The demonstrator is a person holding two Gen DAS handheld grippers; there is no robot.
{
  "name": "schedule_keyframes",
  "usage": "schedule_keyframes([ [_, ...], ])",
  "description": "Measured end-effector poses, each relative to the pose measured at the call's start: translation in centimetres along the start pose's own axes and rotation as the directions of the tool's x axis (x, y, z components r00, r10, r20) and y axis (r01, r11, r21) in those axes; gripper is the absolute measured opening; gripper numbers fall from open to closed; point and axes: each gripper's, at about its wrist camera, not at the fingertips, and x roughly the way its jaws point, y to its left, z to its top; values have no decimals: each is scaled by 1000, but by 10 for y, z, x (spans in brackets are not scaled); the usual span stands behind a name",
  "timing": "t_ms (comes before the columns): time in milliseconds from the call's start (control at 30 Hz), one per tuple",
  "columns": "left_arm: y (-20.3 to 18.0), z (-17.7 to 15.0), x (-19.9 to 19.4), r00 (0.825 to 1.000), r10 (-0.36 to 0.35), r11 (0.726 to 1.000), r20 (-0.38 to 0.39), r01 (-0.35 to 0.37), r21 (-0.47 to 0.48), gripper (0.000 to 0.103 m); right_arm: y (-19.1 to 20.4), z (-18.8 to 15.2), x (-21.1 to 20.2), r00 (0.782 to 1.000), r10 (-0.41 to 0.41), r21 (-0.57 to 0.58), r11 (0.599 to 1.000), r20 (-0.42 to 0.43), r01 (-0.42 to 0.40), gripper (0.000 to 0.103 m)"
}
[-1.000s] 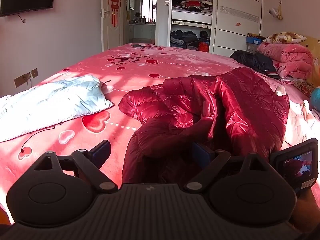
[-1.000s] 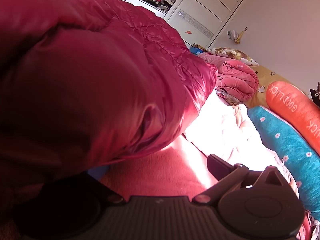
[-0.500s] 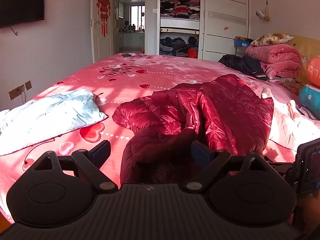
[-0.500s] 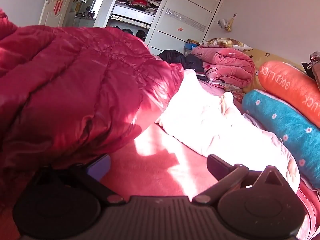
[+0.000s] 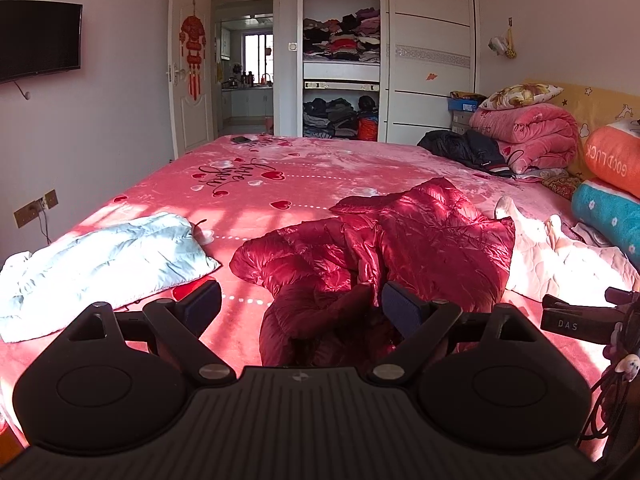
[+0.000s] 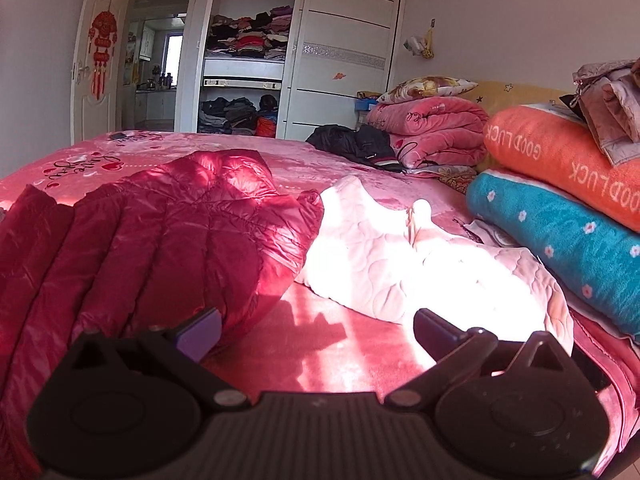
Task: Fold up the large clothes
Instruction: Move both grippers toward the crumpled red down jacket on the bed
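A shiny dark red down jacket (image 5: 384,252) lies crumpled on the pink heart-print bed (image 5: 280,172). It also shows in the right wrist view (image 6: 152,232), spread to the left. My left gripper (image 5: 300,310) is open and empty, just in front of the jacket's near folds. My right gripper (image 6: 316,330) is open and empty over the bedspread, with its left finger (image 6: 198,332) beside the jacket's right edge. Part of the right gripper (image 5: 580,316) shows at the right edge of the left wrist view.
A light blue jacket (image 5: 104,264) lies at the left. A pale pink quilted garment (image 6: 416,260) lies right of the red jacket. Teal (image 6: 560,232) and orange (image 6: 560,156) bolsters, a folded pink blanket (image 5: 524,132) and a black garment (image 5: 464,150) line the headboard side.
Both grippers have drawn back from the red jacket. The right gripper was under a raised fold of it; that fold now lies flat on the bed, and more of the room shows.
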Motion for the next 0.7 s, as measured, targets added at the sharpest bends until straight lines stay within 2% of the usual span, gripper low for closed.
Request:
schedule_keyframes([
  [300,11,0,-24,998,-15,1000,64,15,6,103,6,26,-69,999,19,25,999,32,-20,101],
  [700,34,-4,-48,990,31,999,135,-25,-42,103,32,51,-126,991,98,13,995,93,-100,101],
])
